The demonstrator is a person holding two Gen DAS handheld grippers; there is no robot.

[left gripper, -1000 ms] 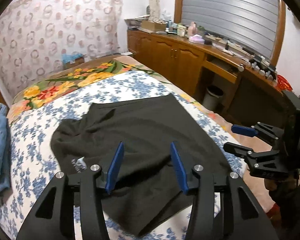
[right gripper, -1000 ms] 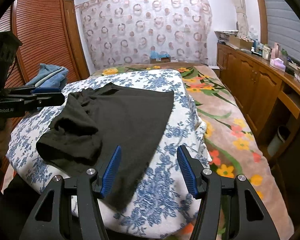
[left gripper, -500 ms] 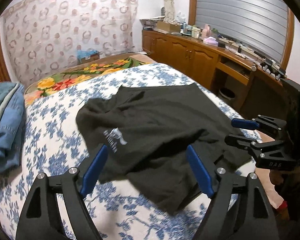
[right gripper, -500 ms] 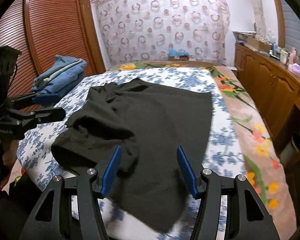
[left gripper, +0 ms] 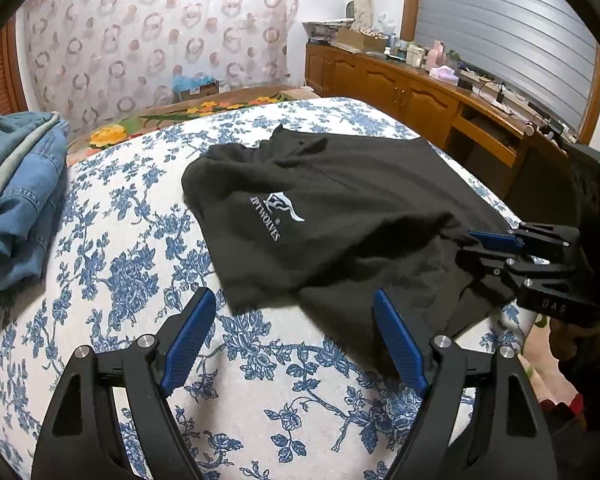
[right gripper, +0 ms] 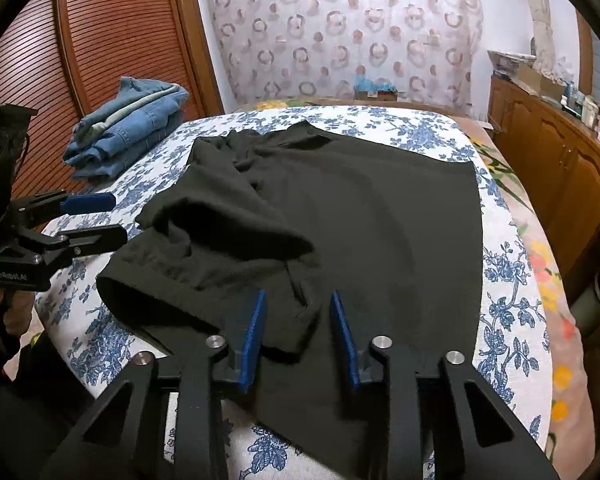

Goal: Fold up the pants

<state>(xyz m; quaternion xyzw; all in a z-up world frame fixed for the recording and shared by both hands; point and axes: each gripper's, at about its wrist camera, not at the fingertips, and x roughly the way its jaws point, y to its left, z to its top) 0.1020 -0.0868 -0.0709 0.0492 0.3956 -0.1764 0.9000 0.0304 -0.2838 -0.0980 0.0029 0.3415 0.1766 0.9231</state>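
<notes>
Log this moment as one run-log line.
black pants: rumpled on bed | left gripper: open, empty | right gripper: closing, cloth between

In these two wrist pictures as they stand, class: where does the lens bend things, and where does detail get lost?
Left wrist view: fisheye bows the cupboard and rounds the bed; dark corners; white print on the black pants reads sharp. Right wrist view: the slatted door curves; the pants' folds sink into flat black; even, soft room light, no glare.

The pants lie spread across the middle of the quilt on the bed. Left of the pants — at the quilt's far left edge — sits a pile of folded jeans. Right of the bed runs a cabinet; behind it hangs a curtain.
</notes>
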